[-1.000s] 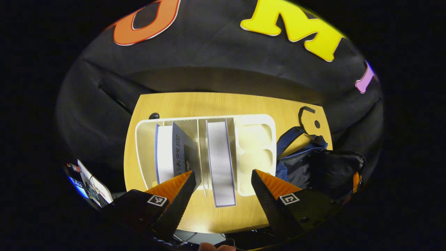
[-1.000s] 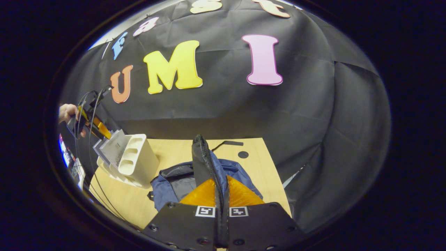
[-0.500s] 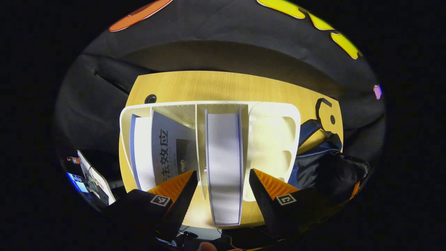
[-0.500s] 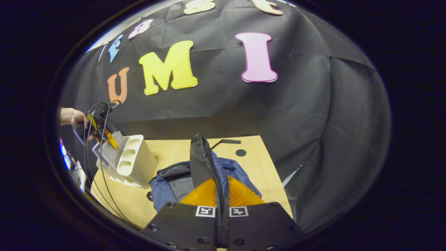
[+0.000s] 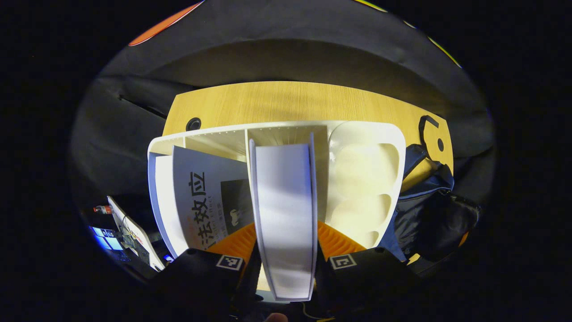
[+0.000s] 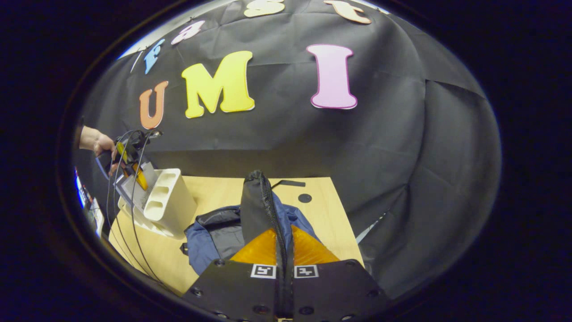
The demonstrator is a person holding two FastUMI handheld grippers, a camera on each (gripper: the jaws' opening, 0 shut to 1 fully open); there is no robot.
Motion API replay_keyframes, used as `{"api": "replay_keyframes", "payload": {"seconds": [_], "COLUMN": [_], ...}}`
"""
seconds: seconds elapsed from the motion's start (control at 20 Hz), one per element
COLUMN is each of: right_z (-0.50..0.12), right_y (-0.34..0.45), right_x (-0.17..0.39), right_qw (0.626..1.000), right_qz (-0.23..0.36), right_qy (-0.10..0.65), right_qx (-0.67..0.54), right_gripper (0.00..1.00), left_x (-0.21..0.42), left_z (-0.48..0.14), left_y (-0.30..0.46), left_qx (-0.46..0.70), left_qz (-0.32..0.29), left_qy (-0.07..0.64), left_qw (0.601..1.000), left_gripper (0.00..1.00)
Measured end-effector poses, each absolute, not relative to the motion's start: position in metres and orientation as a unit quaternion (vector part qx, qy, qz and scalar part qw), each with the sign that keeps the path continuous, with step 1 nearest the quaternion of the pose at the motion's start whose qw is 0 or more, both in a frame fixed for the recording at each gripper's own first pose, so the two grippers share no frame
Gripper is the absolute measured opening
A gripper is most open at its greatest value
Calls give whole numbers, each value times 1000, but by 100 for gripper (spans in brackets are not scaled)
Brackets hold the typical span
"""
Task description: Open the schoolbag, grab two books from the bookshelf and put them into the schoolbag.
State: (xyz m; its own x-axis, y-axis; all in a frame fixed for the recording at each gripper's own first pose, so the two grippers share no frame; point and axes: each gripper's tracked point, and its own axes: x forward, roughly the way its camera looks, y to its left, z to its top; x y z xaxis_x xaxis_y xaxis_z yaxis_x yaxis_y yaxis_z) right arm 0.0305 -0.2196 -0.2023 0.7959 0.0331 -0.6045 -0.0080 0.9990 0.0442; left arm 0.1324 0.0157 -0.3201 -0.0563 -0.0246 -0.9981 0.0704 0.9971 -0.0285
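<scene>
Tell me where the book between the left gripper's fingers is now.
In the left gripper view, the book stands upright in the middle compartment of the white bookshelf, between the left gripper fingers, right of the tilted book.

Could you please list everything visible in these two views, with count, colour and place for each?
Table: one, light wood, under everything.
Bookshelf: one, white, on the table's left part.
Upright book: one, pale pages, middle slot, between the left gripper's jaws.
Leaning book: one, grey cover, leftmost slot.
Schoolbag: one, blue and black, right of the bookshelf.
Bag flap: one, black, zippered edge, pinched and lifted.
Left gripper: one, straddling the upright book.
Right gripper: one, shut on the flap.
Hand: one, holding the left gripper.
</scene>
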Motion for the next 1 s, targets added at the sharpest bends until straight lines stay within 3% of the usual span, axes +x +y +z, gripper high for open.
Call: {"api": "replay_keyframes", "payload": {"seconds": [0.35,0.8,1.0], "right_z": [-203,-203,-200], "right_y": [-222,-212,-206], "right_x": [30,22,20], "right_qw": [947,946,945], "right_qz": [2,-5,-8], "right_qy": [321,324,325], "right_qx": [20,14,18], "right_gripper": [0,2,0], "left_x": [124,57,27], "left_z": [-290,-127,-91], "left_y": [26,38,18], "left_qx": [33,-3,-109], "left_qz": [-43,-99,-124], "left_qy": [721,652,624], "left_qw": [691,752,764], "left_gripper": [46,44,44]}}
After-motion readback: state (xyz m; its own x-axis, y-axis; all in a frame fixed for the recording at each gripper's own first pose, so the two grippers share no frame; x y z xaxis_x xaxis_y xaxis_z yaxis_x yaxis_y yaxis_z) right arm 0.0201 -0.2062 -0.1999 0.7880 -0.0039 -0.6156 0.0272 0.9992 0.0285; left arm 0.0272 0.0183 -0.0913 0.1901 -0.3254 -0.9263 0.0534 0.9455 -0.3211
